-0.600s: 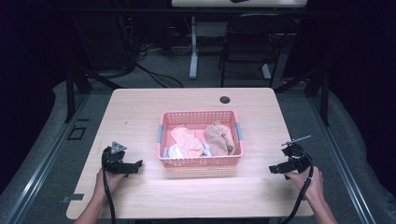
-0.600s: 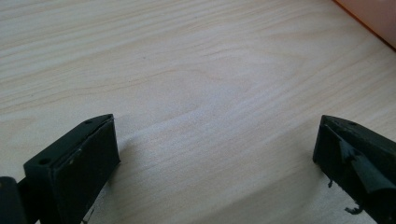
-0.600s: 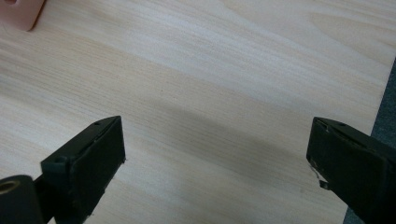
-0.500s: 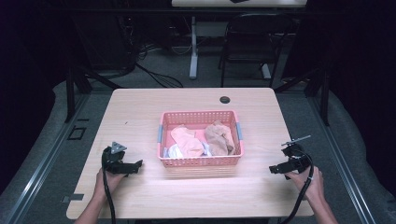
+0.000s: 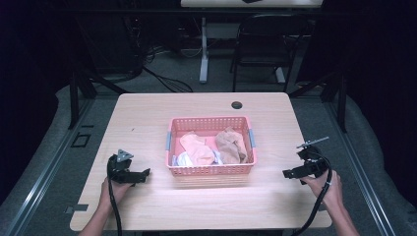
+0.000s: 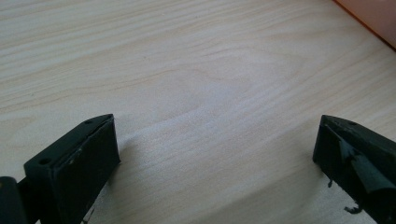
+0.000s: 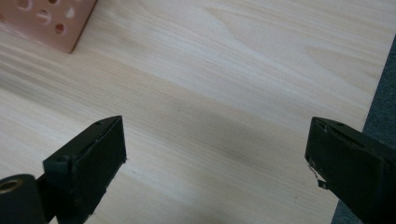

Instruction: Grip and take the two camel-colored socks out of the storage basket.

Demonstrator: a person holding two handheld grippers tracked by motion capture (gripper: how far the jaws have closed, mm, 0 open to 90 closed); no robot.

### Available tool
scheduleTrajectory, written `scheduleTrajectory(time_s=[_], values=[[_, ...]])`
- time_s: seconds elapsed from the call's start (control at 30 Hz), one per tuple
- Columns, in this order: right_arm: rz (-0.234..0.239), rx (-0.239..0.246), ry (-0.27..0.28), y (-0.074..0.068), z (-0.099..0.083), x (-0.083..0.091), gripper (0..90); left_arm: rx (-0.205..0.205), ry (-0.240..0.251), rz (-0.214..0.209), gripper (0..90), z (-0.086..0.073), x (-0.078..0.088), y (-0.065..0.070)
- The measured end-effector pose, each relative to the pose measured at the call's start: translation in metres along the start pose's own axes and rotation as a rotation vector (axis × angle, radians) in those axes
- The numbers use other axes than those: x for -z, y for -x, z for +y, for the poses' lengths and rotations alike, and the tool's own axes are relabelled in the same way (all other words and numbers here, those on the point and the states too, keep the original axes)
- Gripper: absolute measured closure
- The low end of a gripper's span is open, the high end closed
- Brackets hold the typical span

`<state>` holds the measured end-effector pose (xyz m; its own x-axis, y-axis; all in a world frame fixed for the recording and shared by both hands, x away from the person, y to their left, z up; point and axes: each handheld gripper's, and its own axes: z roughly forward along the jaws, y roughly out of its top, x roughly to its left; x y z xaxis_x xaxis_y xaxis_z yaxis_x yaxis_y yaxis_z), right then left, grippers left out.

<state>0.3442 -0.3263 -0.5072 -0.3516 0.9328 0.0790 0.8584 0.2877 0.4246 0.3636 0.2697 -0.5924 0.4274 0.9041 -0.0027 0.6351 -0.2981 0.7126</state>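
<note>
A pink plastic basket (image 5: 211,169) stands in the middle of the wooden table (image 5: 147,118). Inside lie a peach cloth (image 5: 196,147), a tan cloth (image 5: 231,145) and a bit of white cloth (image 5: 184,160). My left gripper (image 5: 145,173) rests low over the table to the basket's left, open, its jaws wide apart over bare wood (image 6: 210,116). My right gripper (image 5: 287,173) sits to the basket's right near the table's edge, also open with nothing between its jaws. A corner of the basket (image 7: 46,23) shows at the top left of the right gripper view.
A small black round grommet (image 5: 237,105) sits in the tabletop near its far edge. Beyond the table stand a dark chair (image 5: 260,44) and a white desk leg (image 5: 203,54) on grey floor. The table's right edge (image 7: 373,93) lies close to my right gripper.
</note>
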Motion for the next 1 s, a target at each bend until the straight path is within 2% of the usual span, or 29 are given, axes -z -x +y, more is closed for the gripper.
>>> scheduleTrajectory(time_s=[0.33, 0.5, 0.63, 1.0], values=[[0.000, 0.046, -0.011, -0.009, 0.021, 0.023, 5.7, 0.000, -0.002, 0.000, 0.0, 0.000, 0.000, 0.000], [0.004, 0.062, -0.042, -0.012, 0.030, 0.030, 5.9, 0.000, -0.002, -0.001, 0.0, 0.000, 0.000, 0.000], [0.000, 0.097, -0.077, -0.016, 0.043, 0.039, 5.9, 0.000, -0.002, 0.000, 0.0, 0.000, 0.000, 0.000], [-0.005, 0.161, -0.133, -0.035, 0.078, 0.056, 5.2, 0.000, -0.001, 0.000, 0.0, 0.000, 0.000, 0.000]])
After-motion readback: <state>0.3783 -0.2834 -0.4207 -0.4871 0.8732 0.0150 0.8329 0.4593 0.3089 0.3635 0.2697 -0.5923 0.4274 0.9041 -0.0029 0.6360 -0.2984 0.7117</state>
